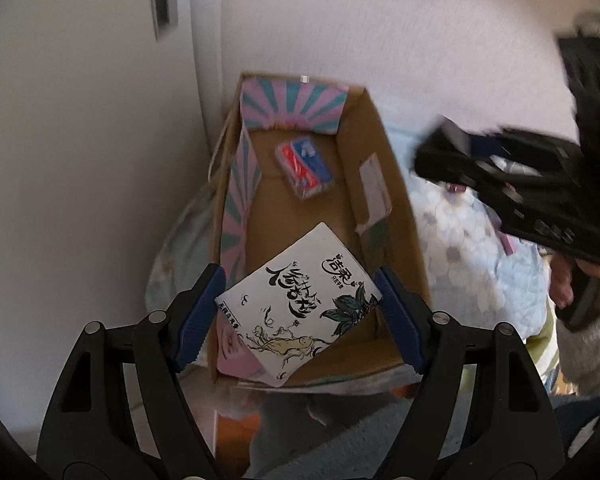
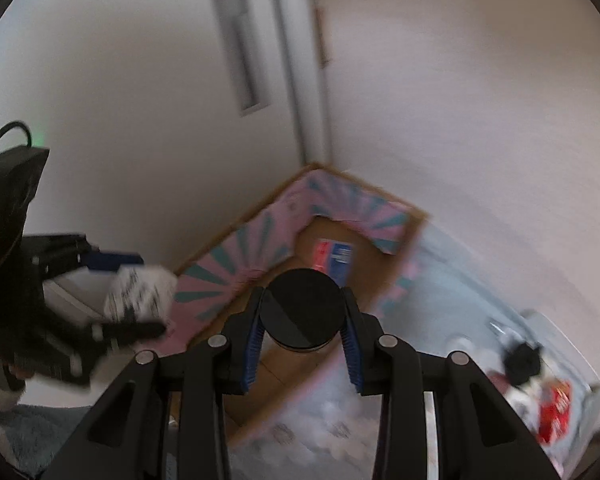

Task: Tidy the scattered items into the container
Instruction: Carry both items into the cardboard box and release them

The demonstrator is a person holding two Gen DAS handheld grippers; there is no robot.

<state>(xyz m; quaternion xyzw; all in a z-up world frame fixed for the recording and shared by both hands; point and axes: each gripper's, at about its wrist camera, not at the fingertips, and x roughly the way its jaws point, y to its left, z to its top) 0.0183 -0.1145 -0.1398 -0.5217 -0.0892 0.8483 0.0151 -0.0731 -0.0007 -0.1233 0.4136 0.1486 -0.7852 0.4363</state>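
Between the left gripper's (image 1: 300, 312) spread jaws, a white tissue pack (image 1: 296, 308) printed with Chinese brush lettering is sitting pinched above the cardboard box (image 1: 384, 152); the right gripper (image 2: 302, 336) is clamping a black round lid (image 2: 302, 312).

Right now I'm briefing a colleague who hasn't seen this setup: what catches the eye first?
The white tissue pack with black calligraphy, gripped between the left gripper fingers above the cardboard box. Then the black round jar clamped in the right gripper, also over the box. On the box floor lies a red-and-blue packet.
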